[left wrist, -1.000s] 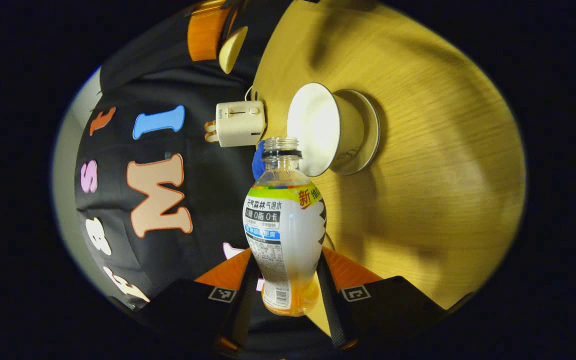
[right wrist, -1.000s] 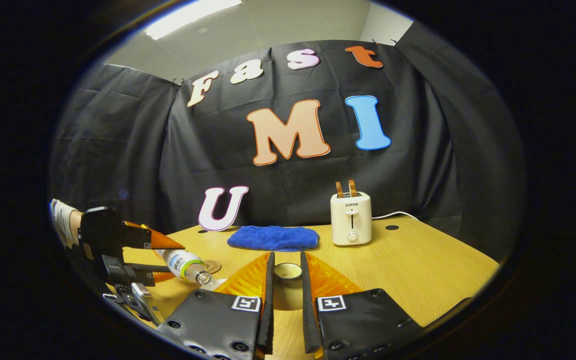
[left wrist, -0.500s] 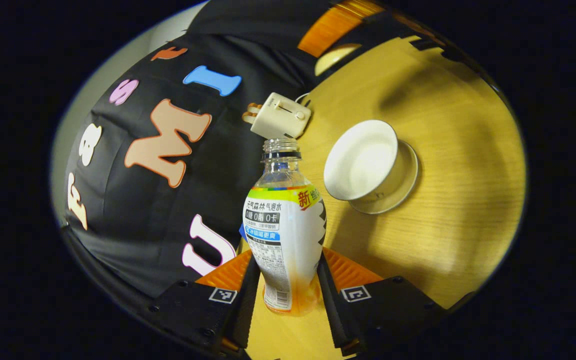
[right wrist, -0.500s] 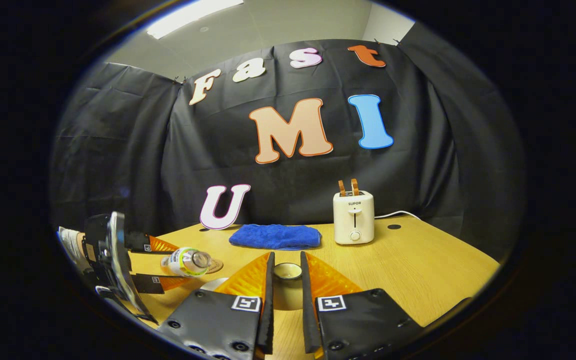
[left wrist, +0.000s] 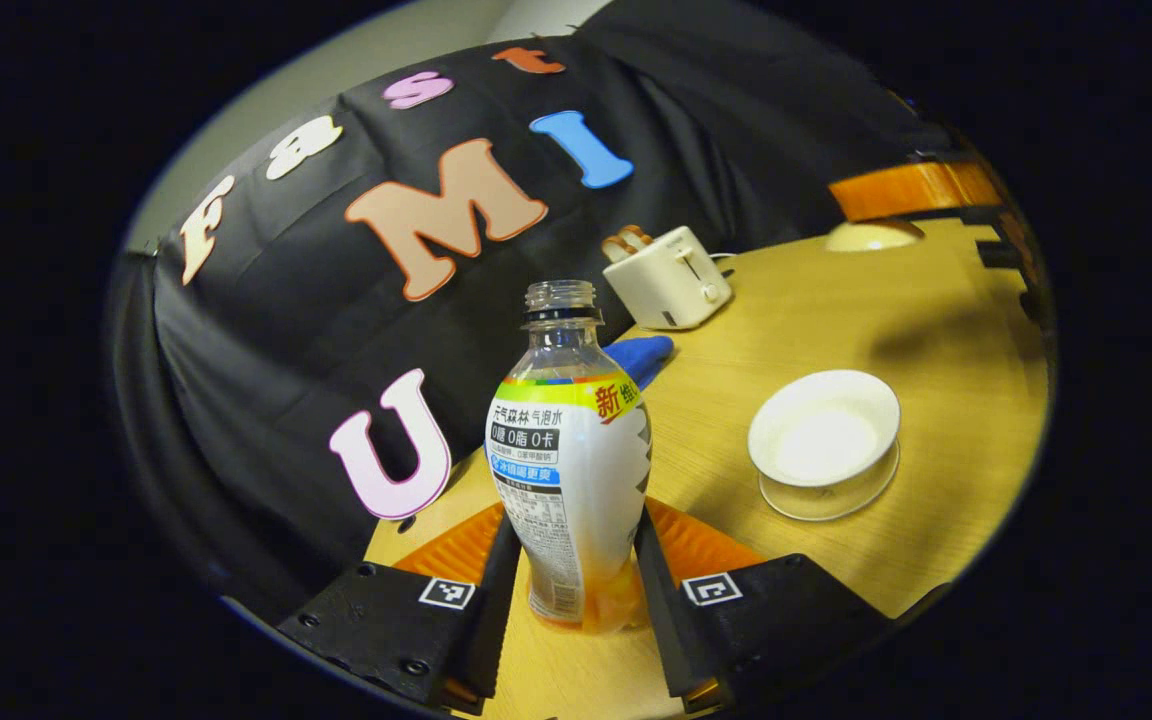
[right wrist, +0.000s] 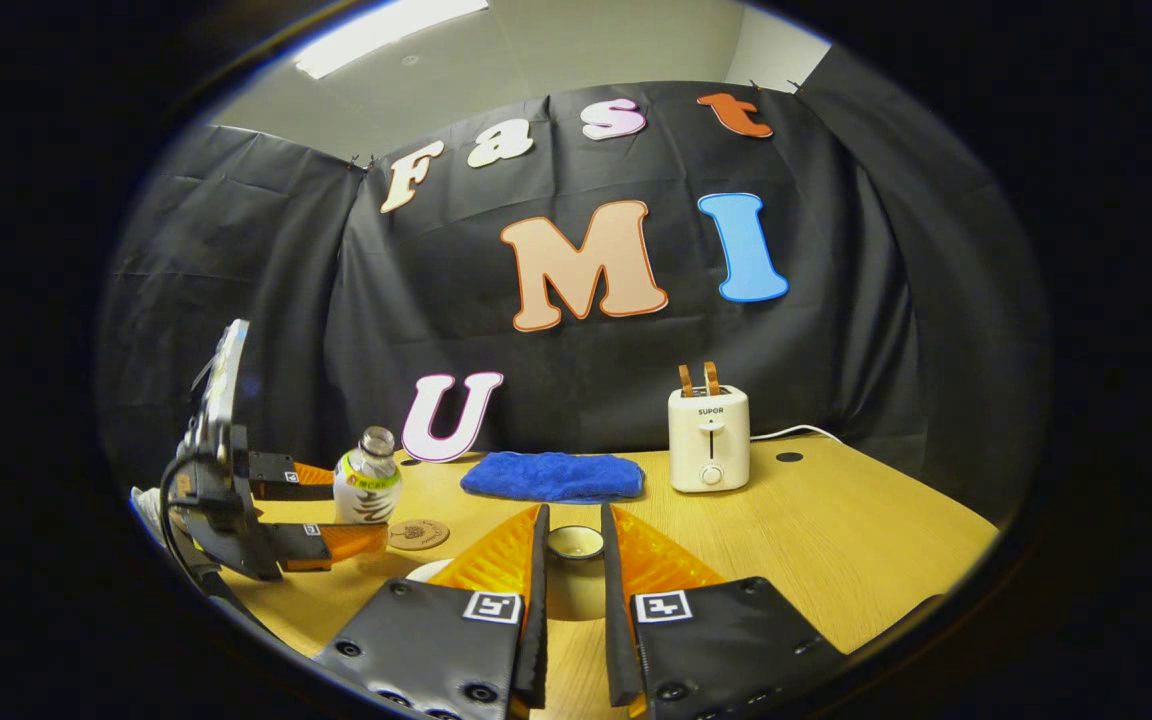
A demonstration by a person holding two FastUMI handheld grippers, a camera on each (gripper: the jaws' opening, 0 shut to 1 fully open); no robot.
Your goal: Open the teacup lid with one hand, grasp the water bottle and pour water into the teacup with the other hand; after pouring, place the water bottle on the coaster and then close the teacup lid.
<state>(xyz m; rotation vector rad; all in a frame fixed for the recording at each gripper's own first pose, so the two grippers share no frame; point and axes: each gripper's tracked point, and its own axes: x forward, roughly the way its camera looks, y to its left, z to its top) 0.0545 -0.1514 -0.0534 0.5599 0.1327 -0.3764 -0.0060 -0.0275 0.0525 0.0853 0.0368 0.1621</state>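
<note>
Between the fingers of the left gripper [left wrist: 571, 575] stands the water bottle [left wrist: 568, 470], clamped low on its body, uncapped and close to upright. A small amount of orange liquid sits at the bottle's base. To the right of the bottle in the left gripper view, the teacup [left wrist: 824, 438] rests open on its saucer on the table [left wrist: 936, 330], well apart from the bottle.

The right gripper [right wrist: 573, 560] is closed on the teacup lid [right wrist: 575, 543], held off the cup between its fingers. In the right gripper view, the coaster [right wrist: 417, 533] lies on the table just beside the bottle's base, between the bottle and the blue cloth [right wrist: 553, 475]. A toaster [right wrist: 705, 438] stands farther back.

Judged step: placing the bottle on the coaster.

Hazards:
- The grip is low on a tall bottle. A fast or angled descent may tip the open neck and spill liquid.
- The coaster is small. An off-centre landing leaves the base on its edge, and the bottle may topple when the fingers release.
- The lid is held by its narrow top. Any slackening may drop it onto the table.
</note>
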